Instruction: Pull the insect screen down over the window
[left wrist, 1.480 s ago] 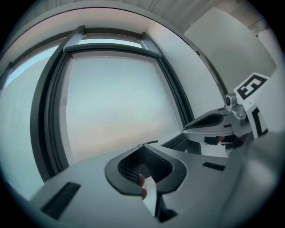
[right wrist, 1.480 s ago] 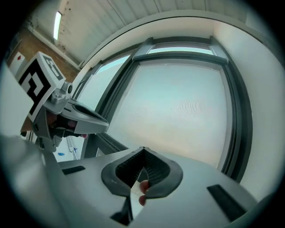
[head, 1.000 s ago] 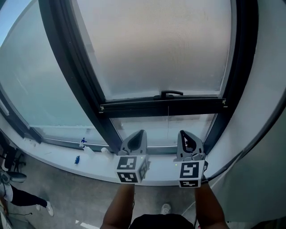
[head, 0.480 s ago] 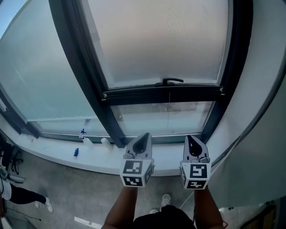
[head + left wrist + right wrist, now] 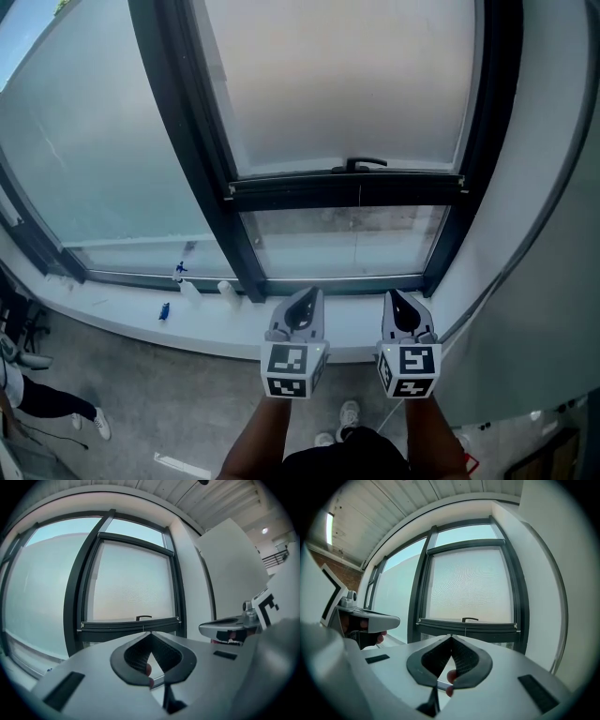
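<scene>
The insect screen [image 5: 342, 80] covers most of the window's right pane. Its dark bottom bar [image 5: 347, 190] carries a small black handle [image 5: 366, 163] and hangs some way above the lower frame, leaving a clear glass strip [image 5: 342, 244] below. A thin cord [image 5: 357, 236] drops from the bar's middle. My left gripper [image 5: 307, 298] and right gripper [image 5: 397, 300] are side by side over the white sill [image 5: 342, 323], well below the bar, both shut and empty. In the left gripper view the bar [image 5: 129, 625] and in the right gripper view the bar [image 5: 466, 626] lie ahead, beyond the shut jaws.
A thick dark mullion [image 5: 192, 141] separates this pane from a large fixed pane [image 5: 84, 159] on the left. Small blue and white items [image 5: 178, 274] lie on the sill at left. A white wall [image 5: 553, 187] stands at right. A person's shoes [image 5: 347, 414] and the floor show below.
The view has tilted up, so the screen bar and handle appear higher in the frame. Both grippers have dropped lower and closer to me, away from the window, staying shut.
</scene>
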The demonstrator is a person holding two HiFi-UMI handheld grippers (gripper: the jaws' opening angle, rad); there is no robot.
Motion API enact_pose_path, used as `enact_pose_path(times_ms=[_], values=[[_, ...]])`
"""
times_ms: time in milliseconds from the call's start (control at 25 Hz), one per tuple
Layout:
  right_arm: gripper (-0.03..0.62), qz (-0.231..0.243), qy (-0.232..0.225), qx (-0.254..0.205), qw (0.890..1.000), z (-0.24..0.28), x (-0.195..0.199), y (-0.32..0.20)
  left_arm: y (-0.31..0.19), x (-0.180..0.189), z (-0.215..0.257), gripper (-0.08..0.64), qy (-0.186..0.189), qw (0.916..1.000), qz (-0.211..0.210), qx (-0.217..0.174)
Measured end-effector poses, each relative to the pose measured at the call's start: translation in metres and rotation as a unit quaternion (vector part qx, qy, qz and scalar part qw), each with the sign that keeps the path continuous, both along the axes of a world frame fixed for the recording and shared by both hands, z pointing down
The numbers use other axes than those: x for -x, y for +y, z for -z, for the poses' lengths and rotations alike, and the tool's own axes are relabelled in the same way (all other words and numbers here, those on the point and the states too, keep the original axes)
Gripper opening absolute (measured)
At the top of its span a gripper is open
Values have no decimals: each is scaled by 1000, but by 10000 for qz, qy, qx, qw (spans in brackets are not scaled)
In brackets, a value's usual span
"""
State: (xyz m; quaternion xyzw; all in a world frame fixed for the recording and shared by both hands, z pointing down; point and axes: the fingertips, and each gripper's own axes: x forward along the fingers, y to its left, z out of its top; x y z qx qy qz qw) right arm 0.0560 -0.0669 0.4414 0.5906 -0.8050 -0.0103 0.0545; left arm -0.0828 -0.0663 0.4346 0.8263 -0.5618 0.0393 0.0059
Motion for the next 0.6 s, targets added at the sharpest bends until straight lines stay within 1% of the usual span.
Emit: enact_pose_path(times_ms=[200,400,600], values=[[5,-57,129,-51,9999,-1,2,18,16,-3,-1,3,-41,10000,-33,-21],[3,-114,23,-82,9999,-5,2,29,26,-5,-3,3,-297,9994,-18,-147],[3,-107,57,-90,9999,-5,5,32,30,-1,-5,3,-277,9995,-33,-116]])
